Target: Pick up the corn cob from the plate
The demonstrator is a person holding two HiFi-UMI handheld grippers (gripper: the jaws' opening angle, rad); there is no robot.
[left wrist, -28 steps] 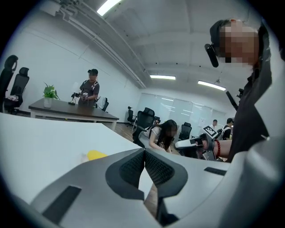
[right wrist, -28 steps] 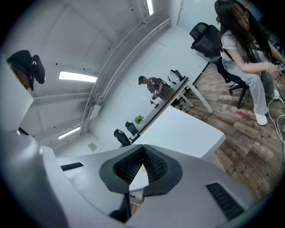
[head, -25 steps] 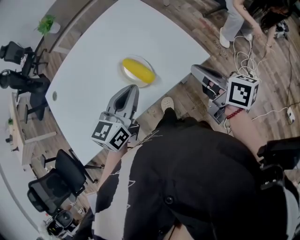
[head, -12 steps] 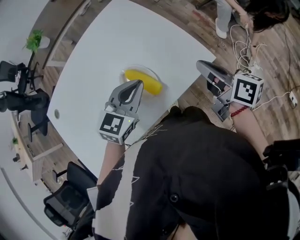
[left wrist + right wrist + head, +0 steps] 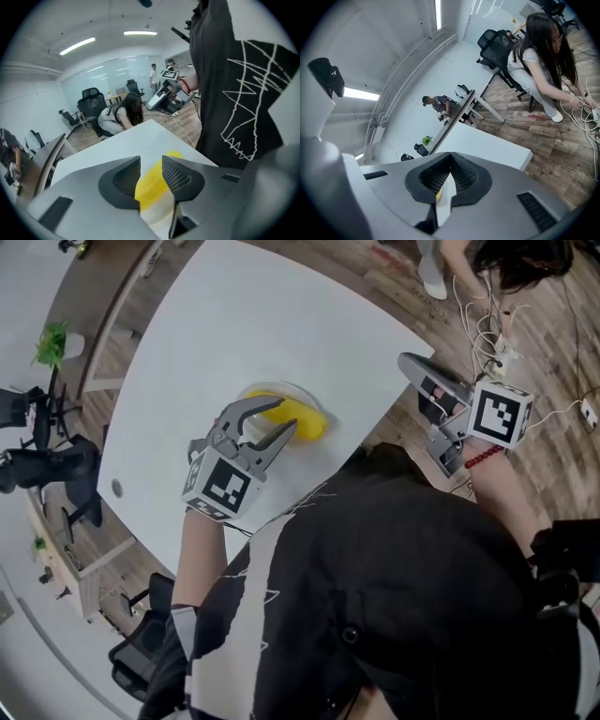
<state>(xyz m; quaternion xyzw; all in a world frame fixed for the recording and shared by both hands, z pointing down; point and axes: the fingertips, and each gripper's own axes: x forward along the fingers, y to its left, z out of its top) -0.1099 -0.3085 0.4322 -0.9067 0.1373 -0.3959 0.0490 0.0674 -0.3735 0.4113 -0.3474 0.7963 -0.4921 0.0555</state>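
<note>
1. Left gripper (image 5: 284,414) has come down from short of the plate (image 5: 281,387) to the cob (image 5: 306,418) lying on it. It has rolled, and its jaws have just been opening; they stand apart with the cob in the gap, unpinched.
2. Right gripper (image 5: 405,360) hangs off the table (image 5: 244,324) edge, jaws together, empty.
3. Risk: the cob is round, so an off-centre squeeze could roll it out or drag the plate toward the near edge.
4. Count: one cob, one plate, two grippers.

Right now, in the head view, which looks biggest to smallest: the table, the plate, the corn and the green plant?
Biggest first:
table
plate
corn cob
green plant
Plate and corn are partly covered; the plant is farther away, so it may only look small.
</note>
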